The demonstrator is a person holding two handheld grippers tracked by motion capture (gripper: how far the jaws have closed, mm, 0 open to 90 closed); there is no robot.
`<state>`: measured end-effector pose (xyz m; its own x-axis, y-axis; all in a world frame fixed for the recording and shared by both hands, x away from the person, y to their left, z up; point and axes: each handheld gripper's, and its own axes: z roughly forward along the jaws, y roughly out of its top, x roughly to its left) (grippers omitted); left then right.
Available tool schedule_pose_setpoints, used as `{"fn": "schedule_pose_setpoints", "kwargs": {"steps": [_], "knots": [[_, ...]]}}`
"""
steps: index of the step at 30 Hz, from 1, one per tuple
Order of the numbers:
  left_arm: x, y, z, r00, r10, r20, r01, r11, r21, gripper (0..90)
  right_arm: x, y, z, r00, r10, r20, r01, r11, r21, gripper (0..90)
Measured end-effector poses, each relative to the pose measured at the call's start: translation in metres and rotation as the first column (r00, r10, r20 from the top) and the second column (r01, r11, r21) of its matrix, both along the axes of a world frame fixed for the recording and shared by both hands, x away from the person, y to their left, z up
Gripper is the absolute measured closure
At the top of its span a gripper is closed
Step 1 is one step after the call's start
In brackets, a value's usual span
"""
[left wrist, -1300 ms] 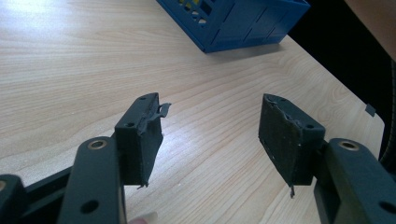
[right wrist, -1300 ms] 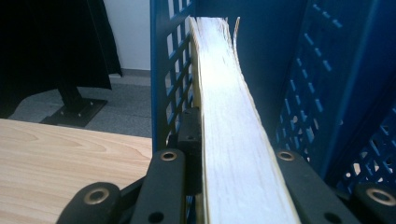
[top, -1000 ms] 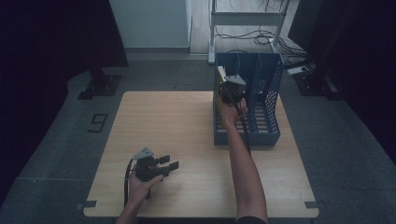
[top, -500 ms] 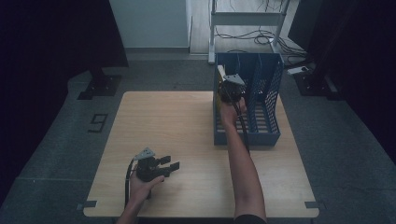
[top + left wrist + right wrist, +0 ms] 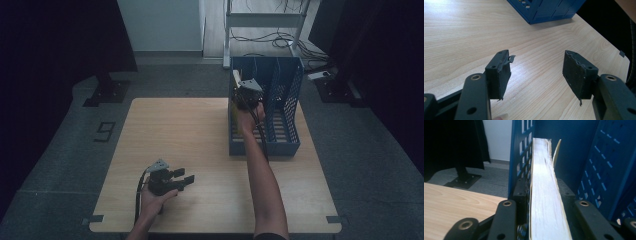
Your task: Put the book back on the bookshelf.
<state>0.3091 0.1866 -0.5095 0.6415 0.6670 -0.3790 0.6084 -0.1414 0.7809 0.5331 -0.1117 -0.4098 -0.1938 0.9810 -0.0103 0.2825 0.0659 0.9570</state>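
Observation:
A thick book (image 5: 544, 182) with pale page edges stands upright in the left slot of the blue perforated file rack (image 5: 286, 117) at the table's far right. My right gripper (image 5: 246, 95) reaches into that slot. In the right gripper view its pads flank the book on both sides with no gap showing. The jaws of the right gripper (image 5: 544, 195) have just been opening a little, with the book still between them. My left gripper (image 5: 188, 176) rests low at the near left of the table (image 5: 175, 130). In the left gripper view, the left gripper (image 5: 537, 72) is open with nothing between its jaws.
The rack (image 5: 549, 10) has further slots to the right of the book. The wooden tabletop (image 5: 474, 30) stretches bare between the two hands. A metal stand and cables (image 5: 265, 30) sit on the floor behind the table.

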Motion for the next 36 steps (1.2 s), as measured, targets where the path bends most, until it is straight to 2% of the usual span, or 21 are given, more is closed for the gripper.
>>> {"fn": "schedule_pose_setpoints", "kwargs": {"steps": [7,15,24,32,36], "knots": [[-0.001,-0.003,0.000,1.0000,-0.008,-0.002,0.008,0.9999,0.007,38.7,-0.008,-0.004,-0.004,0.9987,0.038,-0.034,-0.038,0.999,-0.014,58.3],[-0.001,-0.005,0.000,0.9999,-0.015,-0.003,0.015,0.9998,0.012,38.6,-0.022,-0.007,-0.005,0.9981,0.056,-0.026,-0.057,0.998,-0.036,54.9],[-0.001,-0.006,-0.001,0.9998,-0.016,-0.006,0.017,0.9997,0.016,38.4,-0.030,-0.011,-0.005,0.9971,0.071,-0.030,-0.072,0.996,-0.054,53.9],[-0.001,-0.007,-0.002,0.9997,-0.021,-0.009,0.021,0.9996,0.020,38.3,-0.033,-0.014,-0.011,0.9963,0.073,-0.045,-0.076,0.996,-0.055,51.3],[-0.001,-0.008,-0.002,0.9997,-0.023,-0.009,0.023,0.9995,0.021,38.2,-0.036,-0.015,-0.012,0.9968,0.072,-0.035,-0.074,0.996,-0.046,49.9]]}}
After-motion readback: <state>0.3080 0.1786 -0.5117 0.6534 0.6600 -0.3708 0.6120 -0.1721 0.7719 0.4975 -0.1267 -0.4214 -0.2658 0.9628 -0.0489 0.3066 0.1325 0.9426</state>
